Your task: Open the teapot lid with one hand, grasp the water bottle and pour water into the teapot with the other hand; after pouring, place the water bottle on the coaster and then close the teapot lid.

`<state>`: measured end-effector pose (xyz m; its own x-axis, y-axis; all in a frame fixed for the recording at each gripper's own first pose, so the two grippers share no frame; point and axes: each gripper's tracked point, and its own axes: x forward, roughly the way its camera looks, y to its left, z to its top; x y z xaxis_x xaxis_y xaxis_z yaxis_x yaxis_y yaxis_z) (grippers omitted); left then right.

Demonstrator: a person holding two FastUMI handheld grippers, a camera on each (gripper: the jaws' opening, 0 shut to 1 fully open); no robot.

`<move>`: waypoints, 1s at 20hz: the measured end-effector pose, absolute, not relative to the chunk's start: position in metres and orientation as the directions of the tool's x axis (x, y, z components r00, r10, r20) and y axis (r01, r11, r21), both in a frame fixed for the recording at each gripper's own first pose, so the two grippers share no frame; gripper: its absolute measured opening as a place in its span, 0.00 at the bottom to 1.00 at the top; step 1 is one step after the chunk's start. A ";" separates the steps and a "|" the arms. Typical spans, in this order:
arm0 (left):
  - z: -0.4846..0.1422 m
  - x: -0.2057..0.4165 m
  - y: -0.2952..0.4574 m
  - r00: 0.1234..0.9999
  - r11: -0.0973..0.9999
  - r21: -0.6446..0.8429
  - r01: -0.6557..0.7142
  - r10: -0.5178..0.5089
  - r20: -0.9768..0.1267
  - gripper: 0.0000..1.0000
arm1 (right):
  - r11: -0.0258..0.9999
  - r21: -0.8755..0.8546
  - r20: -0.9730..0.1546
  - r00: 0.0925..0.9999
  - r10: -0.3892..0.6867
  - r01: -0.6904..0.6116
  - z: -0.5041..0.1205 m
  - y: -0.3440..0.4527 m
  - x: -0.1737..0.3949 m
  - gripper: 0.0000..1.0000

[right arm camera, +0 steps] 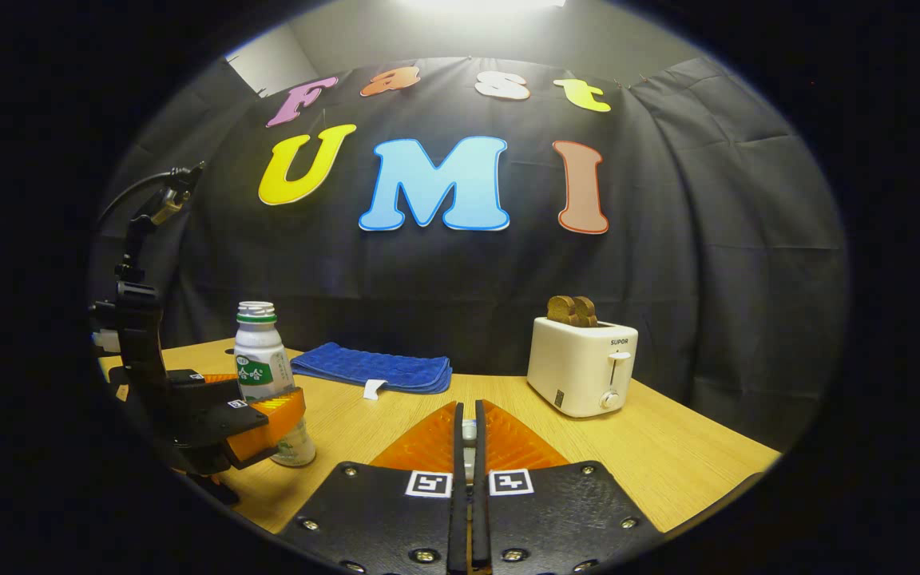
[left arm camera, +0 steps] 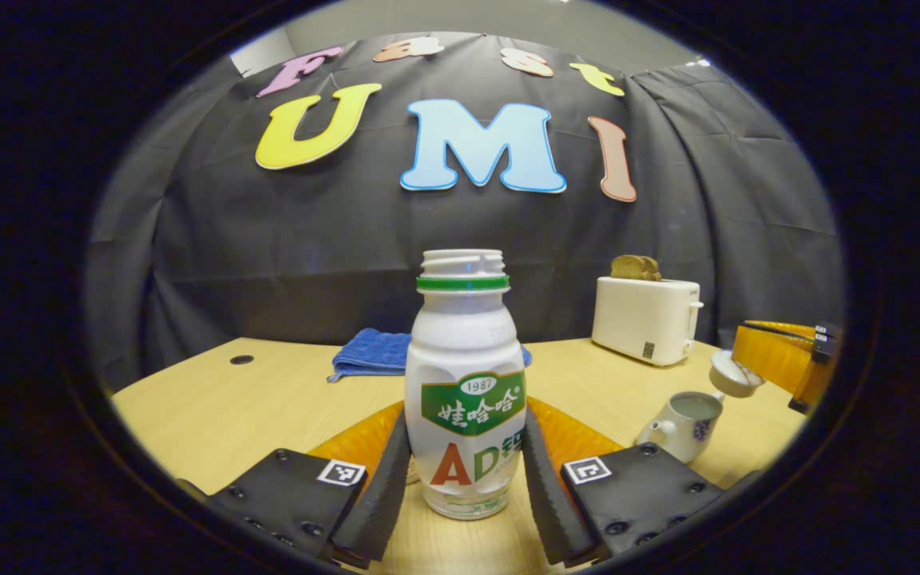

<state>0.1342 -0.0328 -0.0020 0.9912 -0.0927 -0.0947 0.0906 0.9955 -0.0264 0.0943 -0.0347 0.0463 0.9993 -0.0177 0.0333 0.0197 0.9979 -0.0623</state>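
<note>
White water bottle (left arm camera: 465, 399) standing upright on the table (left arm camera: 212, 407), cap off, mouth open, green ring under the threaded neck, green label band across the belly with big red and green letters below, clear base. Dead centre in the left gripper view, set between the two fingers of the left gripper (left arm camera: 465, 471), one finger at 9 o'clock of the bottle, the other at 3; both fingers against its sides, bottle gripped low on the body.

At 3 o'clock of the bottle, well apart: small white teapot (left arm camera: 685, 423), open at the top, its lid (left arm camera: 735, 374) held tilted just above the rim at 1 o'clock. Lid caught at the tip of the right gripper (right arm camera: 468, 435), fingers nearly closed on something small and pale.

Behind, at 12 o'clock: folded blue cloth (left arm camera: 372, 353). At 2 o'clock: white toaster (left arm camera: 645, 319) with brown bread.
</note>
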 end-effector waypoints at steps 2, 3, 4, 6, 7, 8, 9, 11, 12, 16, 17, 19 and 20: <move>0.010 0.125 -0.032 0.993 0.995 0.012 0.097 -0.096 -0.072 0.78 | 0.998 -0.057 0.037 0.999 -0.003 0.005 0.047 -0.031 0.076 0.03; 0.017 0.120 -0.032 0.994 0.994 0.053 0.100 -0.097 -0.056 0.78 | 0.999 -0.054 0.032 0.999 0.003 -0.001 0.044 -0.030 0.064 0.03; 0.022 0.116 -0.036 0.993 0.988 0.111 0.111 -0.106 -0.051 0.78 | 0.999 -0.047 0.026 1.000 0.010 -0.009 0.042 -0.029 0.051 0.03; 0.033 0.111 -0.036 0.995 0.966 0.241 0.097 -0.095 -0.017 0.78 | 1.000 -0.028 0.024 1.000 0.010 -0.009 0.041 -0.031 0.023 0.03; 0.033 0.111 -0.038 0.996 0.951 0.294 0.093 -0.094 -0.010 0.76 | 1.000 -0.014 0.029 1.000 0.007 -0.007 0.041 -0.034 0.010 0.03; 0.034 0.111 -0.044 0.995 0.937 0.335 0.097 -0.100 -0.010 0.75 | 1.000 -0.001 0.036 0.999 0.001 -0.001 0.040 -0.037 -0.002 0.03; 0.033 0.114 -0.050 0.994 0.922 0.372 0.109 -0.113 -0.012 0.76 | 1.000 0.002 0.048 0.999 -0.010 0.010 0.040 -0.042 -0.012 0.03; 0.030 0.120 -0.065 0.990 0.884 0.449 0.131 -0.138 -0.016 0.75 | 0.999 -0.012 0.065 0.997 -0.036 0.037 0.039 -0.053 -0.029 0.02; 0.028 0.124 -0.071 0.990 0.861 0.490 0.135 -0.142 -0.023 0.71 | 0.999 -0.016 0.064 0.997 -0.044 0.045 0.037 -0.057 -0.035 0.02; 0.022 0.136 -0.083 0.993 0.733 0.673 0.098 -0.117 -0.017 0.75 | 0.999 0.003 0.070 0.996 -0.050 0.050 0.034 -0.064 -0.061 0.03; 0.020 0.138 -0.088 0.992 0.711 0.696 0.101 -0.123 -0.018 0.71 | 0.999 -0.004 0.091 0.995 -0.047 0.047 0.037 -0.065 -0.065 0.03; 0.017 0.142 -0.095 0.992 0.653 0.751 0.104 -0.126 -0.028 0.79 | 0.999 -0.019 0.111 0.993 -0.041 0.043 0.036 -0.065 -0.069 0.03; 0.017 0.143 -0.097 0.992 0.618 0.780 0.100 -0.123 -0.030 0.78 | 0.999 -0.021 0.109 0.993 -0.036 0.039 0.033 -0.066 -0.069 0.02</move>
